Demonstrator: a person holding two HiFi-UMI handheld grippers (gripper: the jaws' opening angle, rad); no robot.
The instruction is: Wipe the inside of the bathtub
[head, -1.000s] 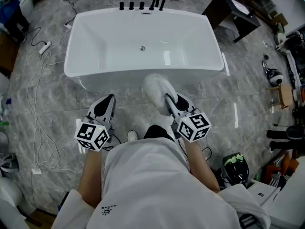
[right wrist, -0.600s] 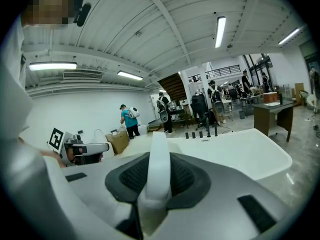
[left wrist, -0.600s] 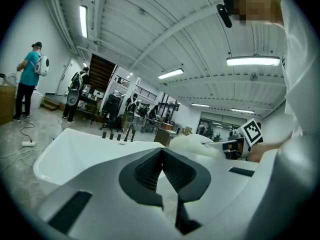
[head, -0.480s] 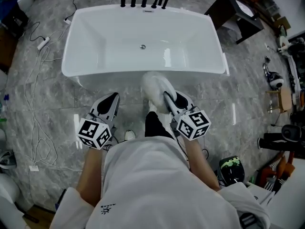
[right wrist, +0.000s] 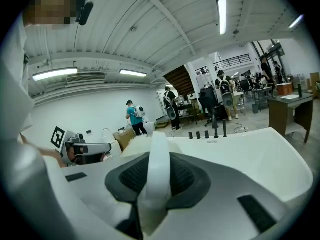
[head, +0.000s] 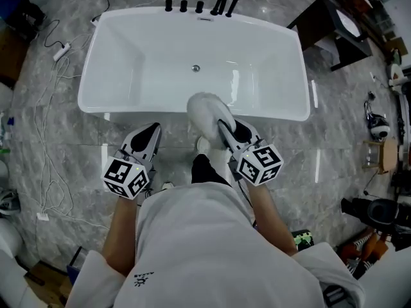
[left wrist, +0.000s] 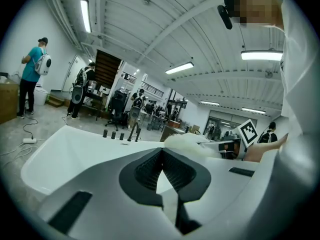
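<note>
While the person stands at the 6 o'clock side of the bathtub [head: 257, 50], the right gripper [head: 231, 133] is clenched on the white handle [right wrist: 154, 164] of a fluffy wiper. Its soft white head [head: 204, 111] hangs over the tub's near rim, at 12 o'clock from the jaws. In the right gripper view the handle runs straight up between the dark pads, which press on it from both sides.

The left gripper [head: 146, 138] sits at 9 o'clock from the right one, outside the tub over the marble floor [head: 58, 146]. Its jaws are closed together and hold nothing.

The wiper looks light. Its head is likely plush and yielding, so it should flatten against the curved walls rather than scratch them. The handle appears stiff, smooth plastic. A hold low on it, as here, gives reach, but the handle may twist in the pads when the head drags on glossy enamel. A firm squeeze seems wise.

The tub interior is bare and shiny, with the drain [head: 196, 68] at 12 o'clock from the head and the black tap fittings [head: 199, 6] beyond it. Wiping has not yet begun.
</note>
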